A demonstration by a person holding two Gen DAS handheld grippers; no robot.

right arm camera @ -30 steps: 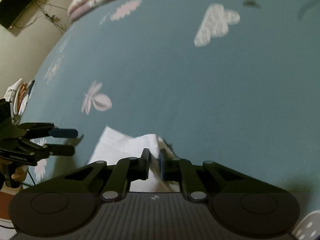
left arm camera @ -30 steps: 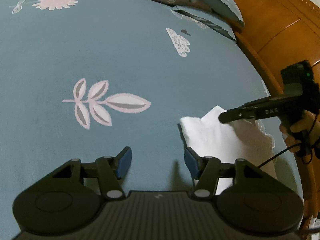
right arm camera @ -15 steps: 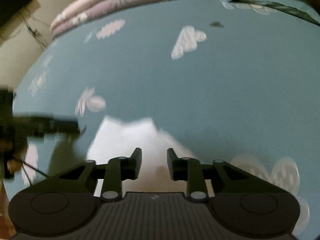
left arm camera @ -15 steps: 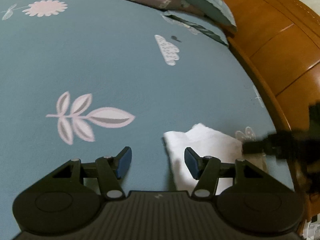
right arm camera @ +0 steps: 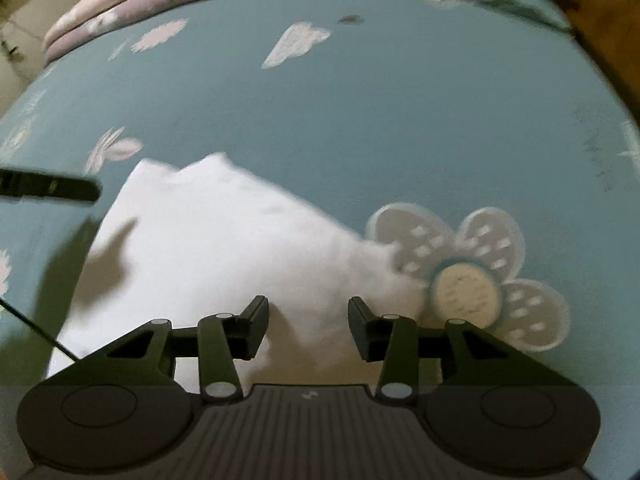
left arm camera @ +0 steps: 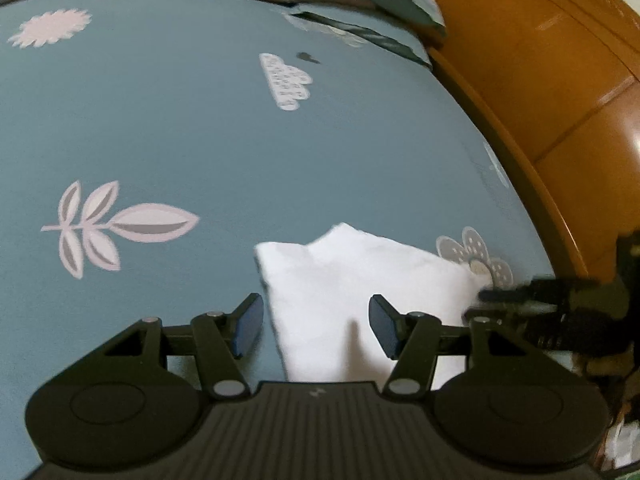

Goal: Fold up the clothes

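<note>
White garment (right arm camera: 224,248) lies as a compact folded bundle on the blue floral bedsheet (left arm camera: 168,128), near the wooden bed frame (left arm camera: 560,92) side. Right gripper (right arm camera: 308,320): jaws opening, cloth below them but not pinched. Left gripper (left arm camera: 316,326): jaws roughly half apart, holding nothing, poised over the bundle's left edge. Judgement: folding looks essentially done (far edge slightly uneven); remaining is perhaps a tidy-up or setting the piece aside.
</note>
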